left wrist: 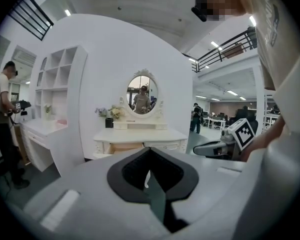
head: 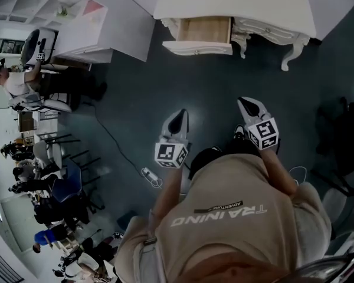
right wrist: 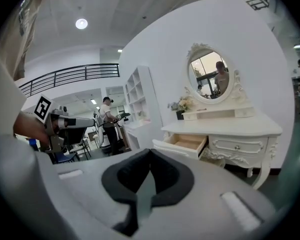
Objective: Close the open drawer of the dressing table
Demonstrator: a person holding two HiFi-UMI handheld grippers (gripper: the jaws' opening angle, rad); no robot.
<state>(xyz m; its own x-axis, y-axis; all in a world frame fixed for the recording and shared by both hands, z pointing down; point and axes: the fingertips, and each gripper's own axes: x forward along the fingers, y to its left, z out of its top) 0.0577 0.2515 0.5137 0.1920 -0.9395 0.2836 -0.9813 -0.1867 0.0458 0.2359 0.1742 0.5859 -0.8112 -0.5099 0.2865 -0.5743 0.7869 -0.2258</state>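
Trailing cable (head: 119, 146) left of drawer (head: 203, 31)

Dressing table (head: 236, 2) cut off above

dim, fisheye-warped, perhaps slightly soft

Dark floor (head: 135, 99) carries the dressing table (head: 236, 2) and a white power strip (head: 152, 177).
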